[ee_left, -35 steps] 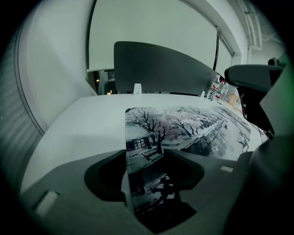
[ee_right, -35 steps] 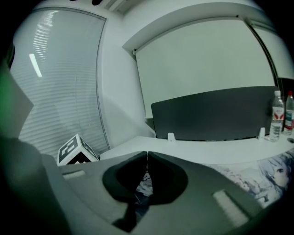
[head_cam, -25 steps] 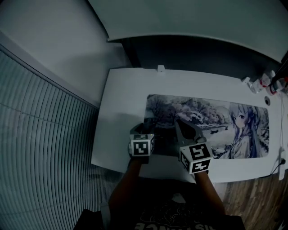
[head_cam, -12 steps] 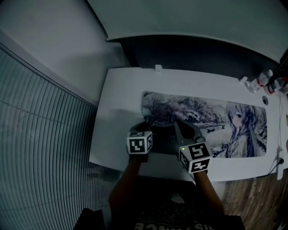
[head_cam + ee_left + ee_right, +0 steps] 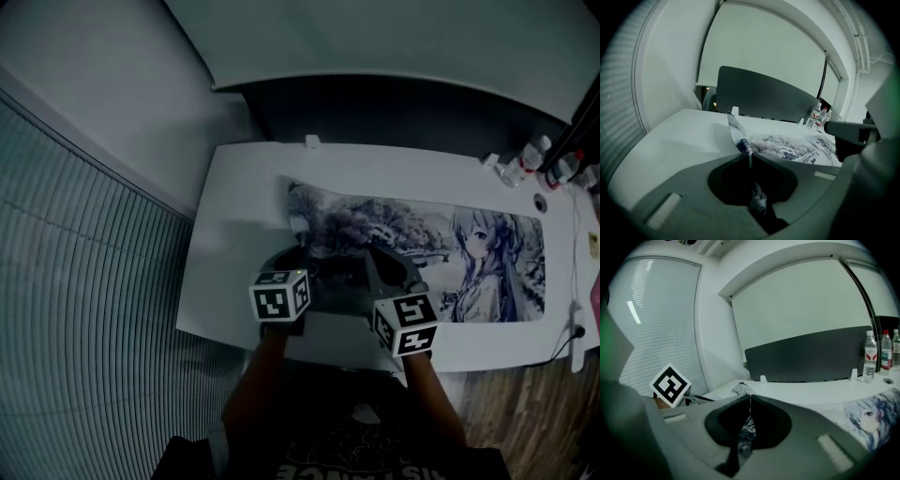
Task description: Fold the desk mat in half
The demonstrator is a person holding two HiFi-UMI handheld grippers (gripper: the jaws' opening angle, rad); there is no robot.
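Since a second ago the left end of the desk mat [image 5: 422, 253] has come up off the white desk [image 5: 234, 234], where it lay flat before. The jaws of the left gripper [image 5: 750, 157] have just been closing with the mat's edge between them. The desk runs wide under a dark back panel [image 5: 394, 117], with a few bottles [image 5: 530, 155] at its far right corner. The mat lies along the middle of the desk, and its long right part is still flat. It is a thin, limp sheet printed with a pale landscape on the left and a drawn figure on the right. Both claws sit at its left end, side by side near the front edge. The left one pinches the mat's edge, and the right gripper [image 5: 750, 399] is likewise clamped on a fold of the printed sheet. Beyond the left claw the lifted corner [image 5: 733, 124] stands curled and nearly upright. By my judgement the fold has only begun: the end is gripped and raised, but it still has to be carried across and laid on the right half.
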